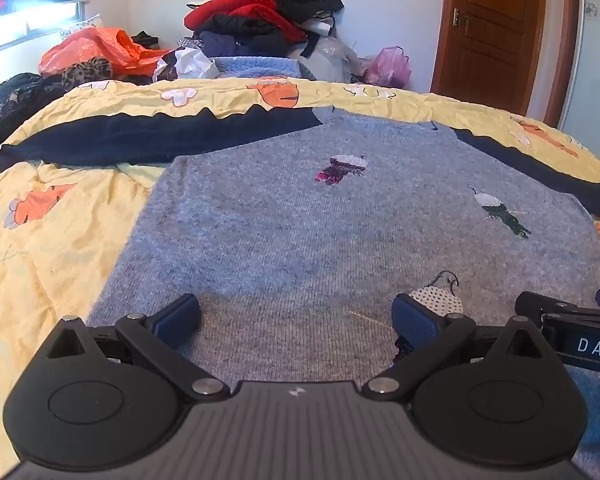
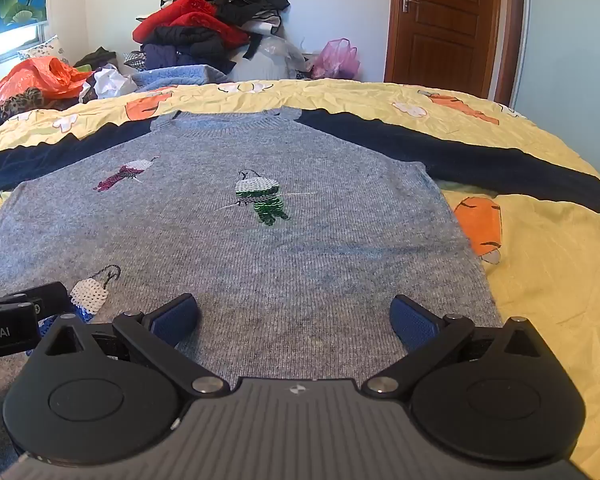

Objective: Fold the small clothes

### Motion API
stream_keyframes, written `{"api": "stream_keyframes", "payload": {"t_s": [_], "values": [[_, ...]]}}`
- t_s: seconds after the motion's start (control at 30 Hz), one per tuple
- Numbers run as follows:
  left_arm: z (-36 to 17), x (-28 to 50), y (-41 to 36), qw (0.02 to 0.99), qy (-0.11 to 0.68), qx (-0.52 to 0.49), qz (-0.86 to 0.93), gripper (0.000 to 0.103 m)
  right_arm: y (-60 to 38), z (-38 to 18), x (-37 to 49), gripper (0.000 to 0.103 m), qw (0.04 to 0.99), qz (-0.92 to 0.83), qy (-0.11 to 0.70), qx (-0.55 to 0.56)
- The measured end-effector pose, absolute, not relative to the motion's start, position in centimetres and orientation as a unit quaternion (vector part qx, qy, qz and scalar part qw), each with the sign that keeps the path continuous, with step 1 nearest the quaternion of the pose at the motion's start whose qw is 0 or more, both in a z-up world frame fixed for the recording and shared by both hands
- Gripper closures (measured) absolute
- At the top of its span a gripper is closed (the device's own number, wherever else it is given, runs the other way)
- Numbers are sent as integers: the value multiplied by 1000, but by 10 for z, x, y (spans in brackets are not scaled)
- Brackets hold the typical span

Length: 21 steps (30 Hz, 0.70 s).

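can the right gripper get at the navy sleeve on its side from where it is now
Probably yes. The right gripper is open over the grey sweater, and the navy sleeve lies flat and uncovered on the yellow quilt, nothing between.

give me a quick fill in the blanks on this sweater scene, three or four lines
1. The grey sweater lies flat on a ____ quilt.
2. Its sleeves are dark ____.
3. The jaws of the left gripper and right gripper stand ____.
4. The wooden door is ____.

Missing words: yellow; navy; open; closed
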<state>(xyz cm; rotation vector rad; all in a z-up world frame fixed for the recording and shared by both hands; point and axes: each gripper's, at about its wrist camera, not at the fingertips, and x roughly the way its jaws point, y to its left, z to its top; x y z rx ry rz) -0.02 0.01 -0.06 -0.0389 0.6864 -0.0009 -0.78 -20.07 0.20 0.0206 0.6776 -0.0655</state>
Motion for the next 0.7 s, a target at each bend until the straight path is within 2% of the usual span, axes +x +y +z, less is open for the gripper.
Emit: {"api": "stream_keyframes", "payload": {"t_s": [0.7], "values": [[0, 0, -2, 941, 337, -18, -1, 0, -200, 2, -8, 0, 942, -32, 333, 12]]}}
